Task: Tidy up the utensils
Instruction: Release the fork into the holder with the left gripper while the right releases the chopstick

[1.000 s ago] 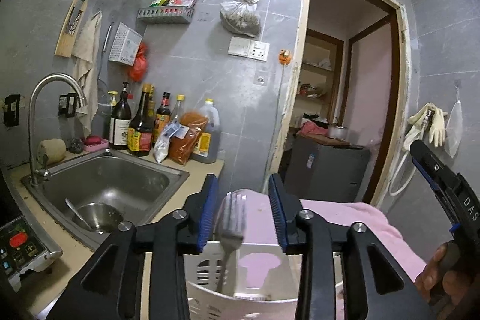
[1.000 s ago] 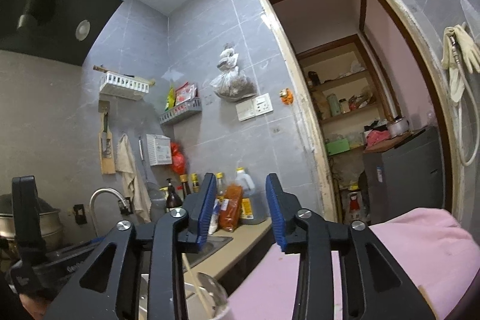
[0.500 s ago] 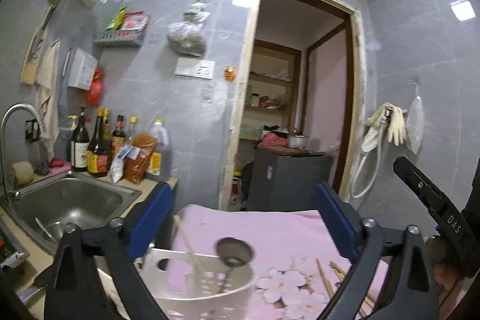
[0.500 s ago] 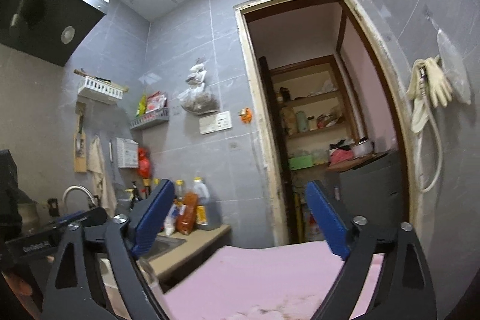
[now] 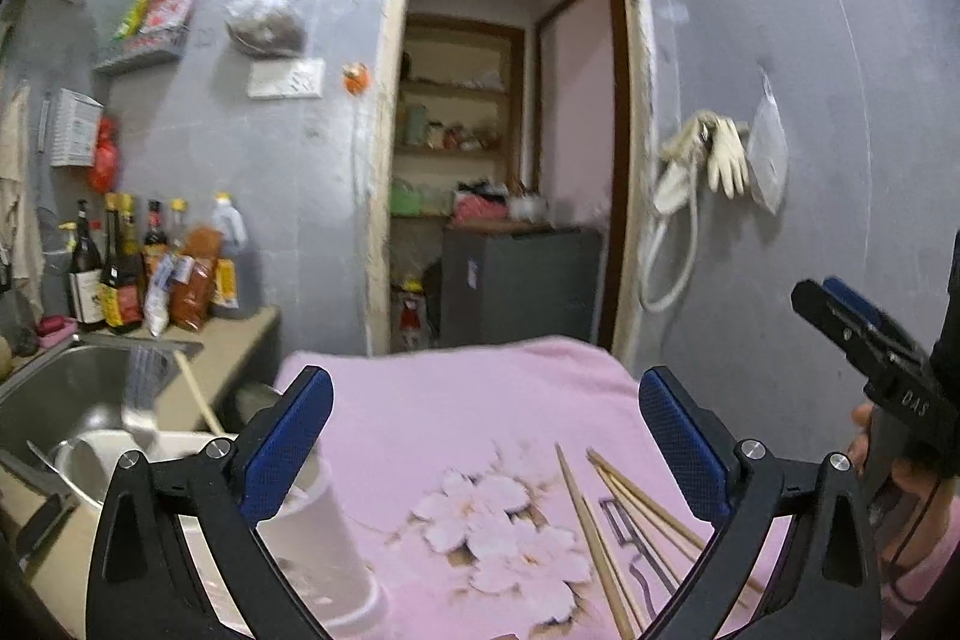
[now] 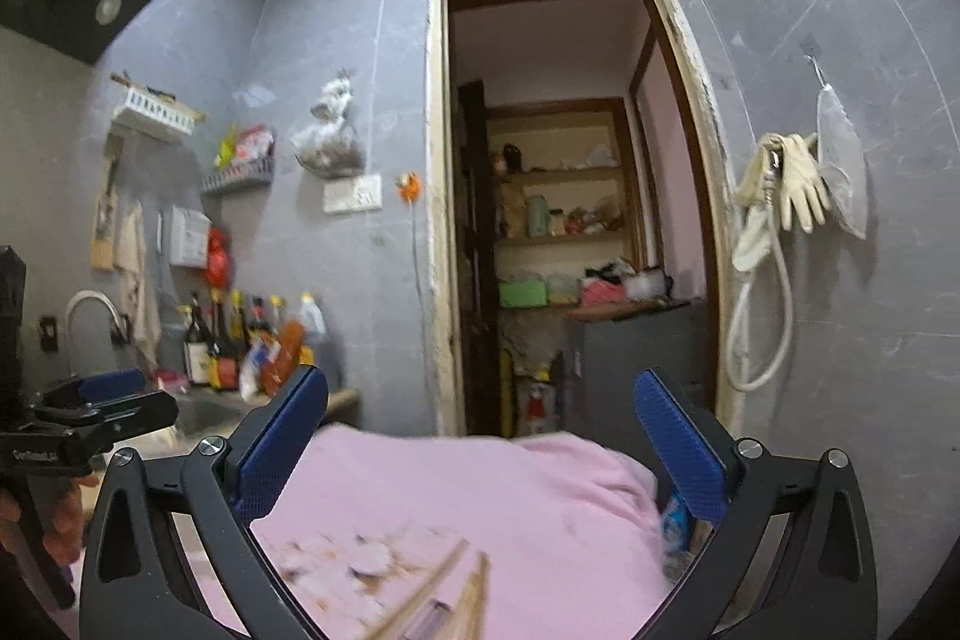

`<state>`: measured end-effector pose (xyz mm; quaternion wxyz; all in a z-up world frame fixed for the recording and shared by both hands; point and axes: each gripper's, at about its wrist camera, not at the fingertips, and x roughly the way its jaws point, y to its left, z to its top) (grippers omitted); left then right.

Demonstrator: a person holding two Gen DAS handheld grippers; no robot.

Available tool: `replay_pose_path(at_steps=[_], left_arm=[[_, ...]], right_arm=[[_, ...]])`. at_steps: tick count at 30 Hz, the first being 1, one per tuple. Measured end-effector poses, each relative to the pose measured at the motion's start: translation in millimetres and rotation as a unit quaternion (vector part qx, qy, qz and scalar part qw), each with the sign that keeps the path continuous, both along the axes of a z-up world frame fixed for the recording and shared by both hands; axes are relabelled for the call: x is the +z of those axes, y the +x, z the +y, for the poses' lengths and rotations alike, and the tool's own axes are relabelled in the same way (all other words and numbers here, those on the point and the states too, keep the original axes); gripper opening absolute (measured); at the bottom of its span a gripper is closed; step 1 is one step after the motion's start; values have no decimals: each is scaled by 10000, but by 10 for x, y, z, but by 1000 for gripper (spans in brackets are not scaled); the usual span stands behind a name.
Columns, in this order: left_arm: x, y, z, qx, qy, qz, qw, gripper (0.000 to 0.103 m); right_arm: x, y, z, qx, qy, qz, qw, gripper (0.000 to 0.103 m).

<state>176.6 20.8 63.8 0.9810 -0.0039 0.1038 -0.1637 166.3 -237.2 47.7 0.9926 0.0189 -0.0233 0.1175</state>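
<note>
Several wooden chopsticks [image 5: 618, 514] lie on a pink flowered cloth [image 5: 456, 412], below my open, empty left gripper [image 5: 486, 436]. A white utensil holder [image 5: 312, 532] stands at the cloth's left edge with a fork [image 5: 141, 394] and a chopstick [image 5: 198, 394] sticking up. My right gripper [image 6: 480, 442] is open and empty above the same cloth [image 6: 480, 496]; chopstick tips [image 6: 462, 580] show blurred at the bottom. Each gripper also appears in the other's view, the right one [image 5: 864, 334] and the left one [image 6: 102, 400].
A steel sink [image 5: 54, 400] with a bowl lies left of the holder. Sauce bottles [image 5: 120, 268] stand on the counter by the wall. A doorway [image 5: 498, 148] opens ahead with a grey cabinet [image 5: 516, 280]. Gloves and a hose [image 5: 702, 172] hang on the right wall.
Both grippers went from nearly shut to wide open. The left let go of the fork into the holder and swung right over the cloth; the right also swung right.
</note>
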Motion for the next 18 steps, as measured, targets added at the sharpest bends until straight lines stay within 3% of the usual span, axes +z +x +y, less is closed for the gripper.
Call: replay_pose_path(at_steps=[8,15,18], left_arm=[[-368,177,-382,-289,415,609,9969,100],[-709,366,-615,-594,758,1282,9871,100],[-804,454,-658,-689,747,1572,9823,96]], right_arm=[[-266,81,-218,-87,-158,556,9983,103],[-482,256,-295,70,-356,1300,9908,103],[-565,356,-297,217,-433,1662,9849,94]])
